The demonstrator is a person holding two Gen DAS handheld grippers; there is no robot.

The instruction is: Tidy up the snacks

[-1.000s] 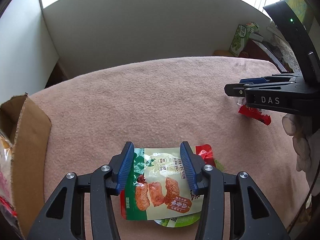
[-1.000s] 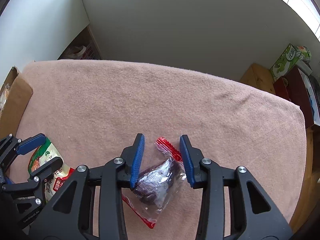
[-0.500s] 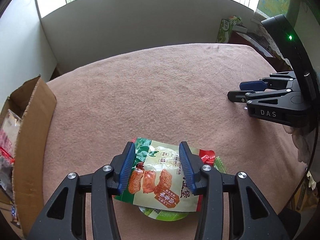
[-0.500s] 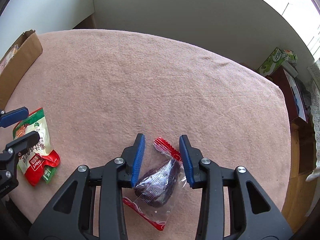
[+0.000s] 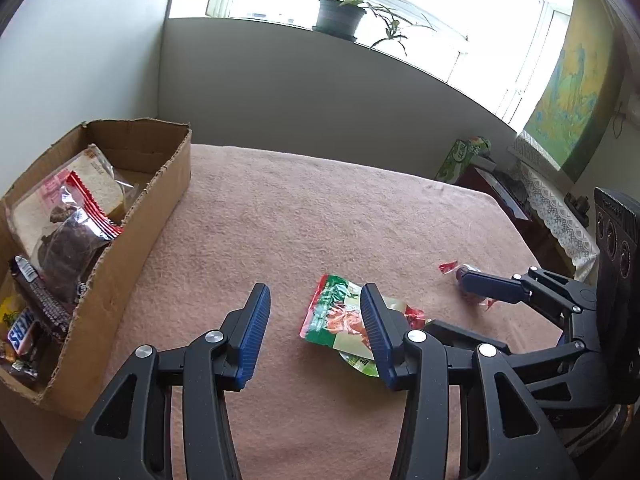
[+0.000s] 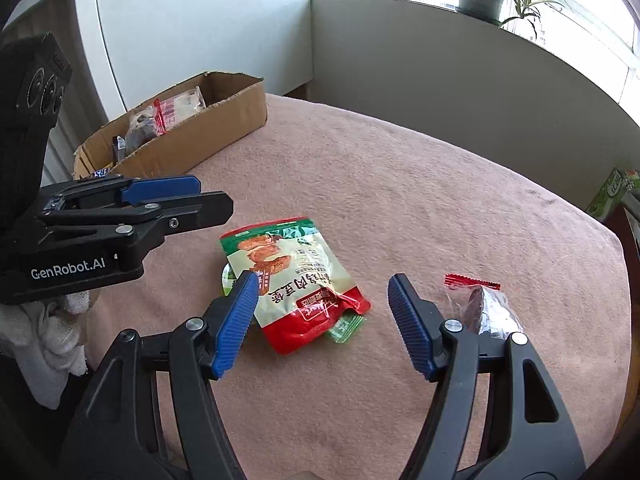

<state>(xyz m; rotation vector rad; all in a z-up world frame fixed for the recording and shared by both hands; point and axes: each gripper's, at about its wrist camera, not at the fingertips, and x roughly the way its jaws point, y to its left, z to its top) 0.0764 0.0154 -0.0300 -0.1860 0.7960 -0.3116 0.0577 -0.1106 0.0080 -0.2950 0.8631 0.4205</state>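
Observation:
A green, white and red snack pouch (image 6: 298, 280) lies flat on the pink cloth; it also shows in the left wrist view (image 5: 340, 314). A small green packet (image 6: 345, 328) pokes out from under it. A clear packet with a dark snack and red edge (image 6: 482, 306) lies to the right. My left gripper (image 5: 314, 328) is open and empty, left of the pouch. My right gripper (image 6: 322, 320) is open and empty, above the pouch's near end. A cardboard box (image 5: 132, 240) holds several snacks at the left.
The pink cloth (image 6: 400, 184) covers the table up to a grey wall. The box also shows in the right wrist view (image 6: 208, 136). A green carton (image 5: 460, 158) stands off the table's far right. A potted plant (image 5: 340, 16) sits on the window sill.
Both grippers have lifted and pulled back from the snacks and opened wider. The pouch and the clear packet now lie free on the cloth. The views have tilted up toward the window.

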